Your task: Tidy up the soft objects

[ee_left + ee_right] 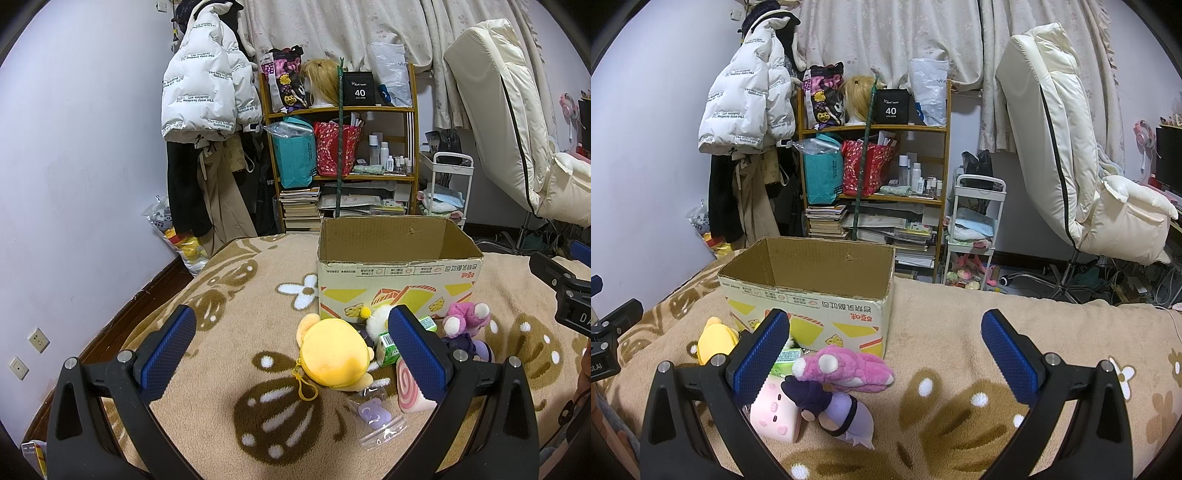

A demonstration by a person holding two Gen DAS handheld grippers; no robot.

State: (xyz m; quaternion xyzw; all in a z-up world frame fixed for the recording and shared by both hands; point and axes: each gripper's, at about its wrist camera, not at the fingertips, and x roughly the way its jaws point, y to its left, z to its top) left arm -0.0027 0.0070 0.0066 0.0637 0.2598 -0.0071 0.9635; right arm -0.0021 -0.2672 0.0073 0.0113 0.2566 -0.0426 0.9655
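A cardboard box (397, 273) stands open-topped on a beige blanket (229, 314) with brown and white butterfly and flower patterns, and the part of its inside that shows holds nothing. The soft toys lie in a loose cluster on the blanket just in front of the box's printed face.

The left hand-held gripper (291, 349) hangs over the blanket with its blue-padded fingers spread wide and nothing between the pads. Between them in the left wrist view sits a round yellow plush pouch (334, 356) with a yellow clip on its zipper. Beside it are a small green carton (388, 349), a white fluffy toy (376, 321) with a yellow pom-pom, and a pink swirl-patterned squishy (412, 391). A little purple charm in a clear zip bag (376, 415) lies nearest the camera. A pink plush (467, 317) rests near the box's right front corner, with a purple doll (472, 345) just in front of it.

The right hand-held gripper (884, 349) is likewise wide open and empty (bare blanket fills most of the gap). Near its left finger the pink plush (849, 369) lies touching the purple doll (834, 410), which rests against the pink squishy (774, 415); the yellow plush pouch (714, 338) shows behind that finger, close to the box (809, 295).

Beyond the blanket stand a wooden shelf (873, 129) of bags and bottles, a white puffer jacket (746, 103), and a cream chair (1071, 155).
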